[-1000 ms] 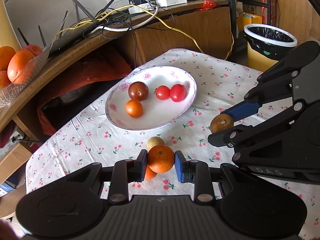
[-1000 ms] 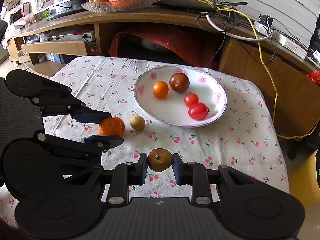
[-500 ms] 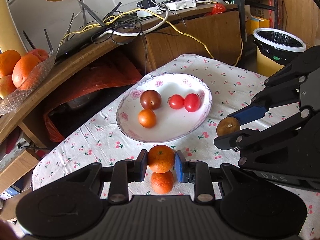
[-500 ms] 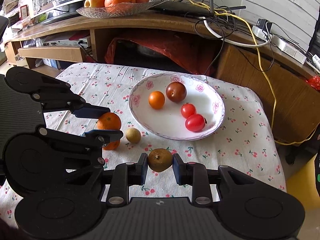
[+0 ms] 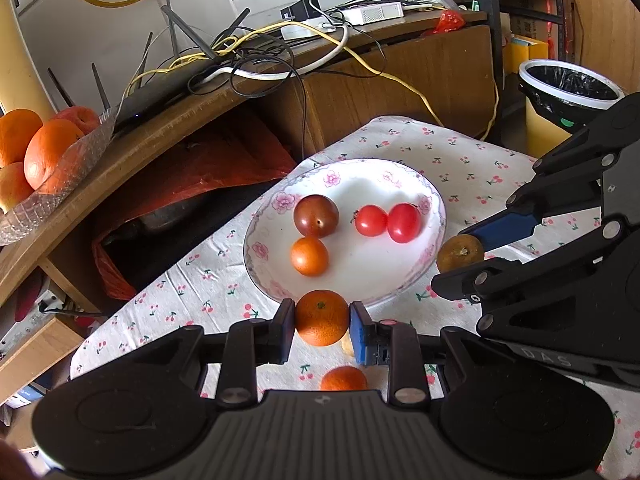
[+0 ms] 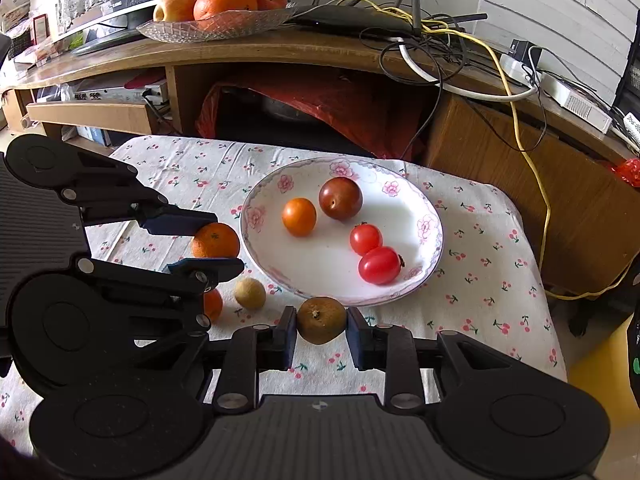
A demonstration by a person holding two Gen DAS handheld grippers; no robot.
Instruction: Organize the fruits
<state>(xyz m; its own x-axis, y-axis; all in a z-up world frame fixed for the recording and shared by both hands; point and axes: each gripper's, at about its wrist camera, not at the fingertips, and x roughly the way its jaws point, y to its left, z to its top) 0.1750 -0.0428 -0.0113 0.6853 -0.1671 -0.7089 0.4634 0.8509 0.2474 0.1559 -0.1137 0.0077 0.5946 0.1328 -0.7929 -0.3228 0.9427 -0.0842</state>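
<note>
On the cherry-print table (image 6: 472, 248), 4 fruits are held in the plate (image 6: 420, 208); an orange (image 5: 322, 317) is clamped by the left gripper (image 5: 322, 326), a brown fruit (image 6: 321, 319) by the right gripper (image 6: 321, 332), both at its rim.

A home living room: cherry-print tablecloth (image 6: 480, 240), cabled wooden TV stand (image 6: 280, 48).

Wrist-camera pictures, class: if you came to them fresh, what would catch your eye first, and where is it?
First, the white floral plate in the middle of the cherry-print tablecloth, holding four small fruits. Next, the left gripper pinching an orange at the plate's near rim, and the right gripper shut on a brownish fruit beside it. Behind, a glass bowl of oranges sits on the wooden shelf.
</note>
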